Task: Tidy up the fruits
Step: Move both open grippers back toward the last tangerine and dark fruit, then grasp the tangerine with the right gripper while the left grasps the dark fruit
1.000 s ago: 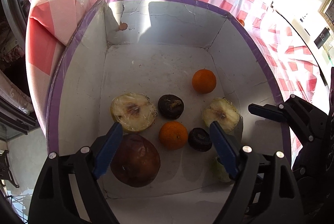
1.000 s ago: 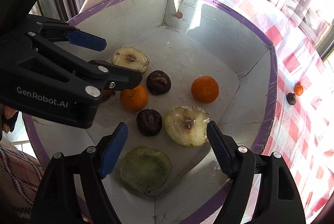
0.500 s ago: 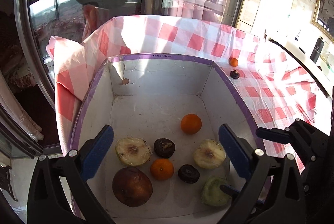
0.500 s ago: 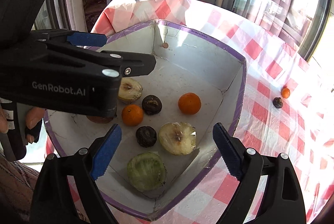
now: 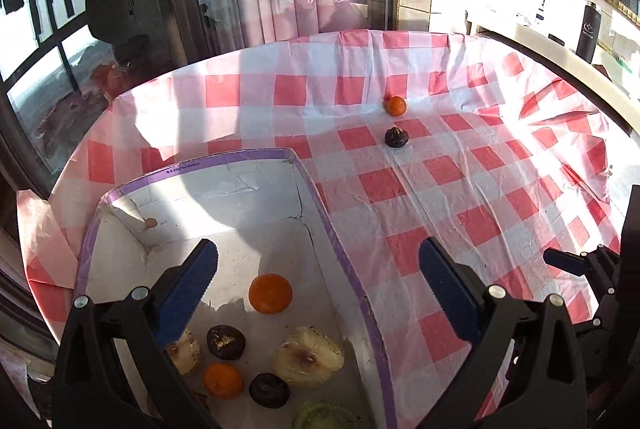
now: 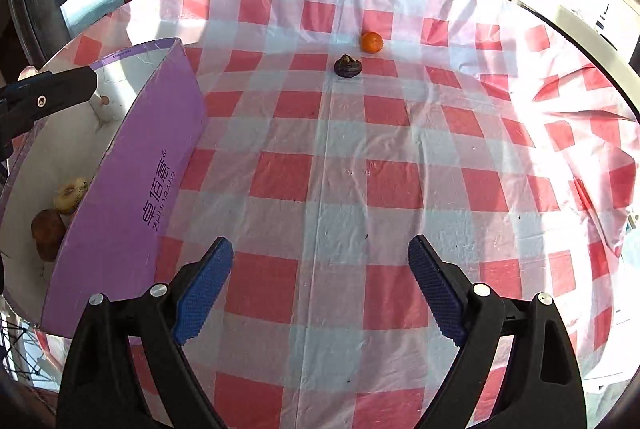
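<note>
From the left wrist, the left gripper point(image 5: 318, 271) hangs wide and holds nothing above the purple-rimmed box point(image 5: 340, 261); inside lie oranges point(image 5: 270, 293), dark fruits point(image 5: 225, 339) and a cut half point(image 5: 308, 356); on the checked cloth point(image 5: 460, 165) far right sit an orange point(image 5: 396, 105) and a dark fruit point(image 5: 396, 137); from the right wrist, the right gripper point(image 6: 320, 277) is wide and holds nothing over the cloth, box on its left, that far pair near each other

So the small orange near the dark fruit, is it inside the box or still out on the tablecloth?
Out. The small orange lies on the checked tablecloth beside the dark fruit, far from the purple box.
</note>
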